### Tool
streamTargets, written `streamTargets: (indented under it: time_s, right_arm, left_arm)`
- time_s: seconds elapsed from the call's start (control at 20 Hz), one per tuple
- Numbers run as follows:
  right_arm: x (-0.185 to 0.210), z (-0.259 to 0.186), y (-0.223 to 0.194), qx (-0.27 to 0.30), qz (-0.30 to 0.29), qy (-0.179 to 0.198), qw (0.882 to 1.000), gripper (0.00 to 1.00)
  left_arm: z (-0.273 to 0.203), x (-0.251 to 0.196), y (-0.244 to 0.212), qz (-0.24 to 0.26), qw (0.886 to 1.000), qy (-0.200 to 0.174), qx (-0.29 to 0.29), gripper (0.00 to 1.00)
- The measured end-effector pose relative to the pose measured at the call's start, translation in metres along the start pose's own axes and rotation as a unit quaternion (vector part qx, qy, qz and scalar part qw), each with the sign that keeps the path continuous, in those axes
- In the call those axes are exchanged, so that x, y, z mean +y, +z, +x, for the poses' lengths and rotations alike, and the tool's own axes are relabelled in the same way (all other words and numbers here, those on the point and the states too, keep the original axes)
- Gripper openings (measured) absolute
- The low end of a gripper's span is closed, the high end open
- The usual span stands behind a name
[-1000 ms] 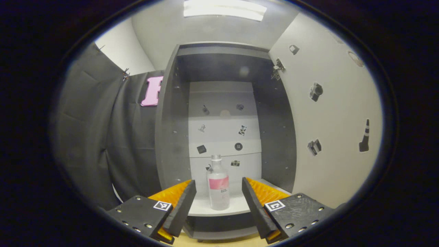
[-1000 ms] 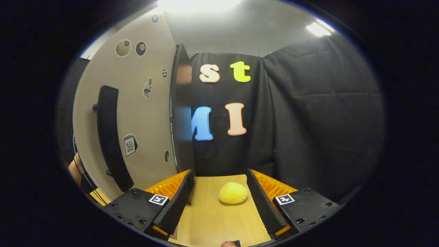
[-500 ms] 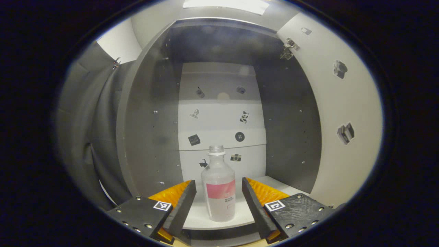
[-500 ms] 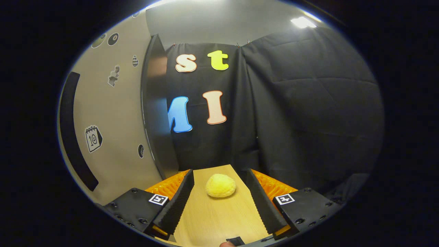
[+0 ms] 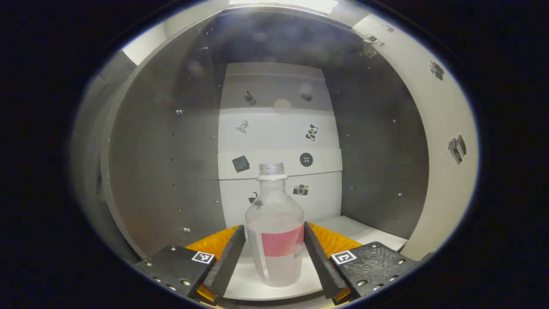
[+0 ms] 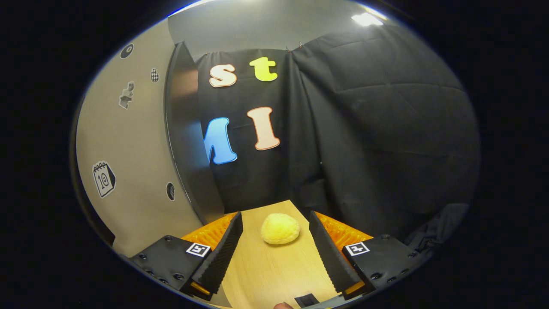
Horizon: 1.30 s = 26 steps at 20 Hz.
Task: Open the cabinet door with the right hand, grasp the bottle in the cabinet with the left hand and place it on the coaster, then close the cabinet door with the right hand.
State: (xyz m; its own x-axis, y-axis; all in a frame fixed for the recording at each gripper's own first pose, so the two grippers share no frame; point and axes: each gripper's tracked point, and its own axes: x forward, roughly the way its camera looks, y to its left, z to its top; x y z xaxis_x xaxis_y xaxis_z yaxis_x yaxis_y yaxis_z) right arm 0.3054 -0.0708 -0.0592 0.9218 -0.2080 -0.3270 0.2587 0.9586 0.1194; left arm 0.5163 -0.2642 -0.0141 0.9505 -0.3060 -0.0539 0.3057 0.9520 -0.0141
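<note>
Two fingers of the wide-open left tool (image 5: 274, 257) flank the clear, cap-less plastic bottle (image 5: 274, 231): probably light, smooth, best gripped at the labelled mid-body.

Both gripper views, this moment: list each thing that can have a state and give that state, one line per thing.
cabinet door: swung open.
bottle: upright on the cabinet shelf, no cap on its neck, between the jaws; contact cannot be told.
left gripper: jaws apart on either side of the bottle, not clearly pressing it.
right gripper: jaws open, holding nothing, above the wooden table.
yellow round object: resting on the table, untouched.
</note>
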Motion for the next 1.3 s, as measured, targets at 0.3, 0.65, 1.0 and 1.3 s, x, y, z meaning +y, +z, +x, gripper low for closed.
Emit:
streamTargets:
  time_s: [0.3, 0.65, 1.0, 1.3]
  right_arm:
    - [0.001, 0.001, -0.001, 0.001, -0.012, 0.005, 1.000, 0.98]
    - [0.004, -0.003, 0.000, 0.001, -0.016, 0.034, 0.999, 0.98]
    - [0.009, -0.010, -0.001, 0.004, -0.024, 0.072, 0.997, 0.98]
    - [0.012, -0.015, -0.009, 0.015, -0.030, 0.105, 0.994, 0.98]
  left_arm:
    - [-0.013, 0.004, 0.006, -0.017, 1.000, 0.004, -0.007, 0.74]
    - [-0.069, 0.019, 0.033, -0.025, 0.999, 0.023, -0.039, 0.73]
    - [-0.141, 0.034, 0.026, -0.018, 0.997, 0.057, -0.039, 0.77]
    - [-0.199, 0.050, 0.009, -0.022, 0.994, 0.098, -0.036, 0.76]
